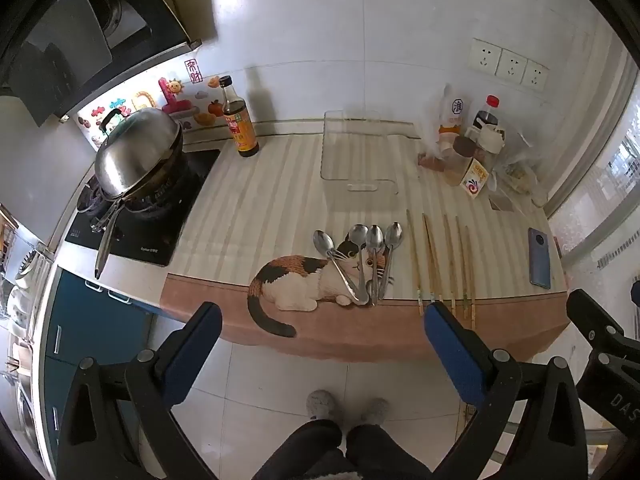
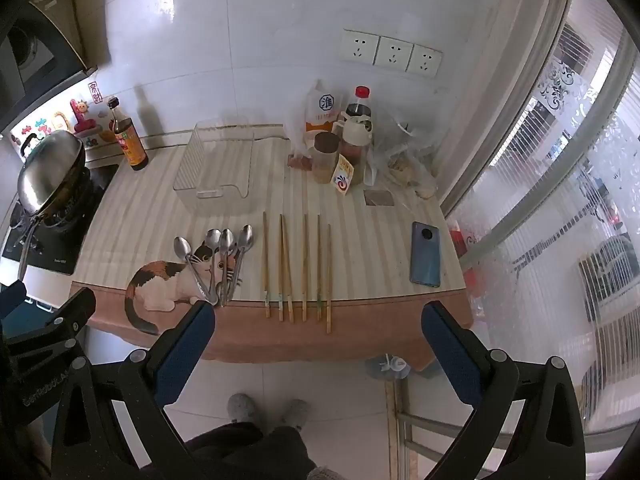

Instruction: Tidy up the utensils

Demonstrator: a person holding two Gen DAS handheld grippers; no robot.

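Spoons [image 1: 366,260] overlap at handles, hard to separate; both tools [image 1: 323,344] [image 2: 318,344] gape wide.

Fanned spoons [image 2: 218,264] beside aligned chopsticks [image 2: 298,268]

Spoons [image 2: 218,264] lie fanned at the table's [image 2: 360,216] front edge, chopsticks [image 2: 298,268] just right, phone [image 2: 426,254] farther right. Tray [image 2: 216,168] sits behind them.

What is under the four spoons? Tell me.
The spoons lie on the striped table mat, their handles across the printed calico cat. The handles cover part of the cat's face. Nothing else shows beneath them.
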